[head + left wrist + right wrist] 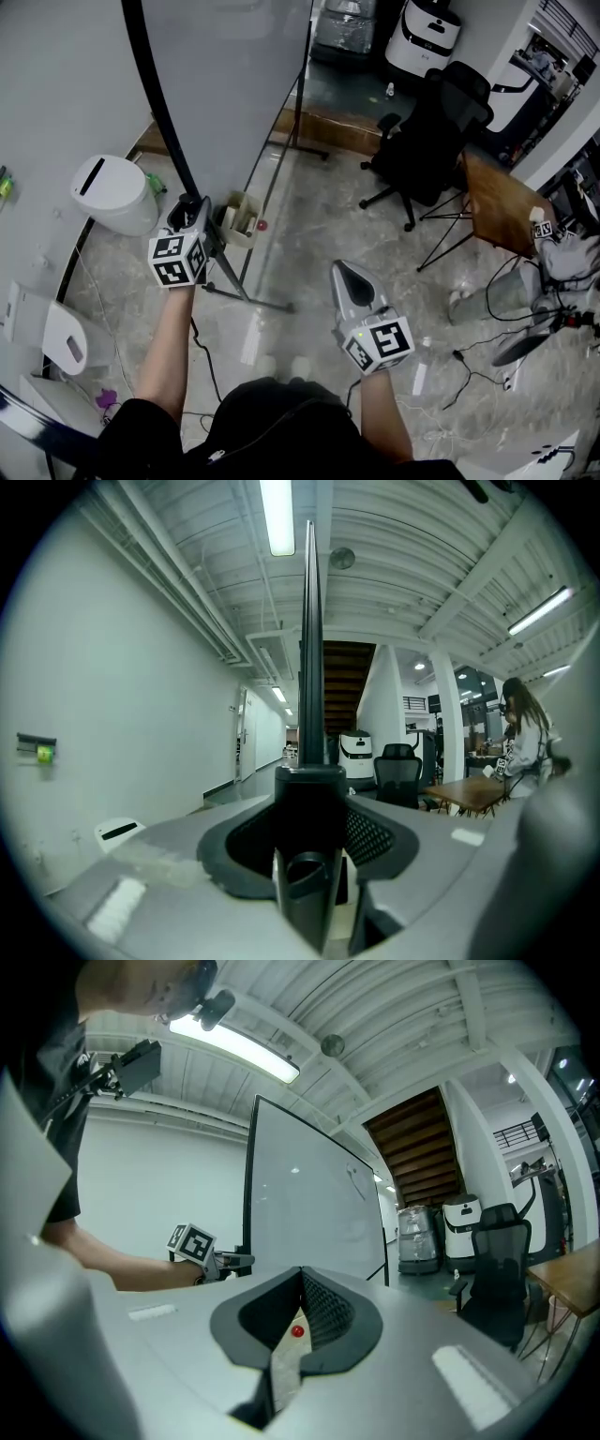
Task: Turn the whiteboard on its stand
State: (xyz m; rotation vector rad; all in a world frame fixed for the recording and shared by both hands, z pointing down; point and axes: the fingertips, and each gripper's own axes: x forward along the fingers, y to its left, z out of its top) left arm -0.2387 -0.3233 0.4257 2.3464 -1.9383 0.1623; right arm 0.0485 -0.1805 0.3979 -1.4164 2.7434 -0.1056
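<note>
The whiteboard [225,84] stands tall on its wheeled stand [246,292], its black frame [157,103] curving down toward me. My left gripper [192,208] is shut on the frame's lower edge. In the left gripper view that frame edge [309,649] rises straight up from between the jaws. My right gripper [349,274] hangs free over the floor, right of the stand, shut with nothing in it. The right gripper view shows the whiteboard's face [309,1194] and my left gripper [192,1244] at its edge.
A white bin [112,192] sits at the left by the wall. A black office chair [431,131], a wooden table [502,202] and floor cables [469,366] lie to the right. A small tray [242,220] hangs under the board. A person [520,733] stands far right.
</note>
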